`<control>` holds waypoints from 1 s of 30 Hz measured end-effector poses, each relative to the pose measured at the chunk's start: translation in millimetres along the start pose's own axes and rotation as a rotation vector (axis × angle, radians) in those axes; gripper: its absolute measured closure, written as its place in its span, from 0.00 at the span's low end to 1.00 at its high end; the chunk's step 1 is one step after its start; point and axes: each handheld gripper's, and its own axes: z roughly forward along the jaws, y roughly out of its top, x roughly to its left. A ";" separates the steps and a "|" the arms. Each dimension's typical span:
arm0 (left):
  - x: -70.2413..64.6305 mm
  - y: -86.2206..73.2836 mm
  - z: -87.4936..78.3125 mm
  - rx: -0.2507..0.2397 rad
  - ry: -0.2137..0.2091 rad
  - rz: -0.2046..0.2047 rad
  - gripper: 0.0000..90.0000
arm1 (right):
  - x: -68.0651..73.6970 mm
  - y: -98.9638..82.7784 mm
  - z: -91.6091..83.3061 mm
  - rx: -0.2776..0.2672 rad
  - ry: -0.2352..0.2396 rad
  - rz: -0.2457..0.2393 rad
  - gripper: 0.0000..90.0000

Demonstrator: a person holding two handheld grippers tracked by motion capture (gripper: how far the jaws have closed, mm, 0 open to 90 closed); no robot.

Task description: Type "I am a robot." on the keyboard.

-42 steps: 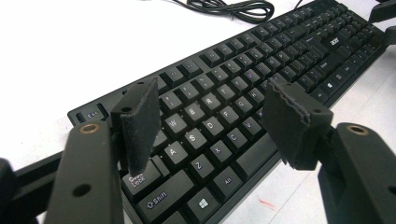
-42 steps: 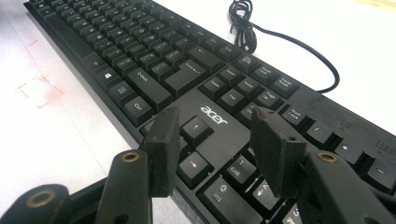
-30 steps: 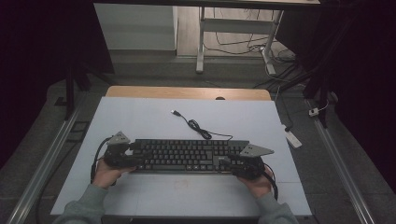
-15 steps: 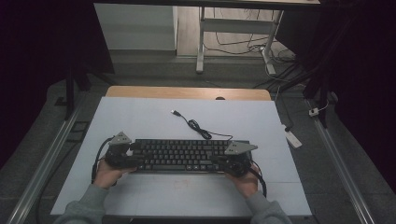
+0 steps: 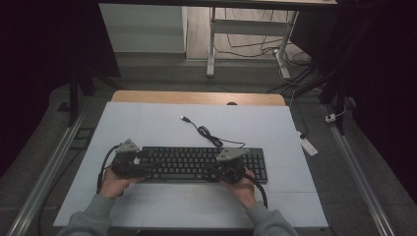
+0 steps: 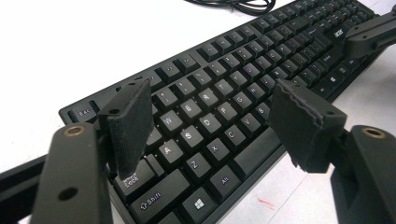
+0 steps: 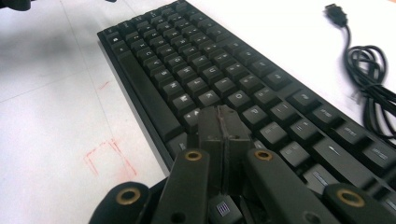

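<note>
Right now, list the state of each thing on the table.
Keyboard: flat, keys up, unheld.
Cable: loosely coiled behind the keyboard, plug free.
Left tool: open above the left-hand keys.
Right tool: shut, tips over the keys.

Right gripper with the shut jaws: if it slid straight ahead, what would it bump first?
Probably the keyboard: the right gripper sits shut, low over its keys, pointing along the rows. Depth is hard to judge.
</note>
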 end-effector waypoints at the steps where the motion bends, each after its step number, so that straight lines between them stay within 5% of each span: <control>1: 0.0 0.1 0.1 0.001 -0.002 0.002 0.34 | 0.7 0.7 2.3 -0.001 -0.001 0.000 0.99; 30: -0.8 0.2 0.6 0.010 -0.026 -0.001 0.30 | 17.6 21.9 55.7 0.074 0.031 -0.047 0.99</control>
